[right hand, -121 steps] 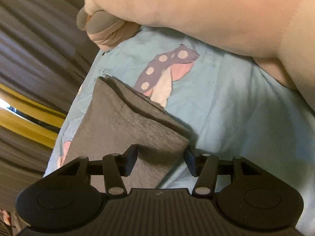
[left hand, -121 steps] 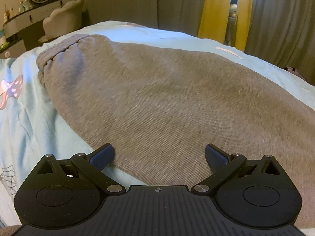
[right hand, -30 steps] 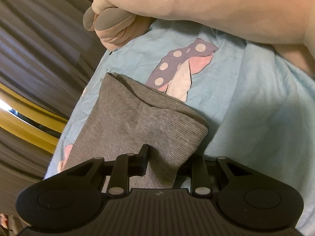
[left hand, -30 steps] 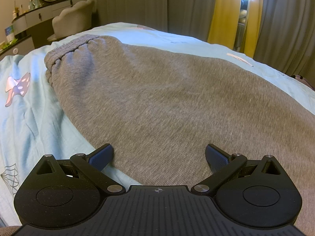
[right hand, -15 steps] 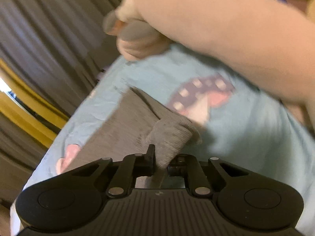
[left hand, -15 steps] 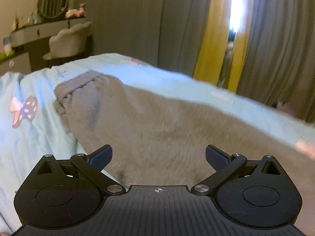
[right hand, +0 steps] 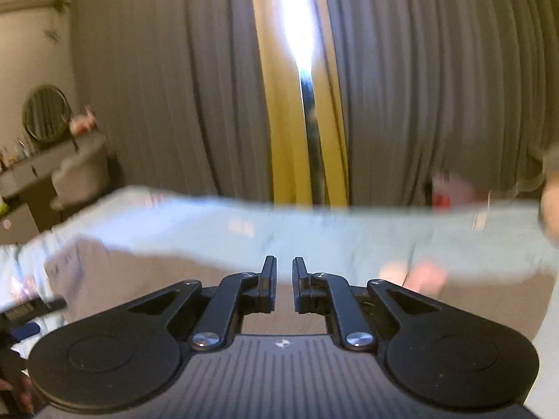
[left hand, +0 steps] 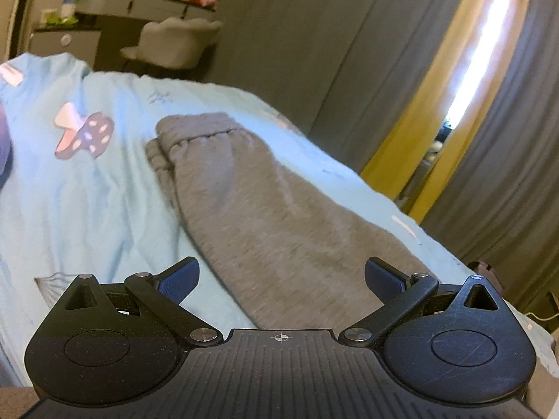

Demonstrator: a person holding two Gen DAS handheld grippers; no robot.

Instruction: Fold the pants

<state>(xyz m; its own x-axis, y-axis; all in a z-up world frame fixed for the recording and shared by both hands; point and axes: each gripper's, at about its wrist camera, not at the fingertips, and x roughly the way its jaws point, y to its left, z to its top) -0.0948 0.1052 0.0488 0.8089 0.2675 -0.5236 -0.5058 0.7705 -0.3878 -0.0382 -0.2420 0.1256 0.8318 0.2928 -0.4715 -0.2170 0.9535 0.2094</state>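
Note:
Grey pants (left hand: 279, 216) lie stretched out on the light blue bed sheet (left hand: 87, 209), with the gathered waistband (left hand: 195, 129) at the far end. My left gripper (left hand: 281, 276) hangs open above the near part of the pants, its blue pads wide apart and touching nothing. The right wrist view is blurred. In it my right gripper (right hand: 284, 270) is shut to a narrow slit, pinching the leg end of the pants. Grey fabric (right hand: 157, 279) spreads below and behind its fingers, in front of the sheet (right hand: 314, 230).
Grey and yellow curtains (right hand: 297, 104) hang beyond the bed's far edge. A pale chair (left hand: 174, 45) and a dresser with a round mirror stand at the back left. A mushroom print (left hand: 84, 134) marks the sheet left of the pants.
My right gripper closed on the leg cuff, lifted it and swung round, rolling level until it faces the curtains. The left gripper rose and rolled, still open, so the pants look farther away.

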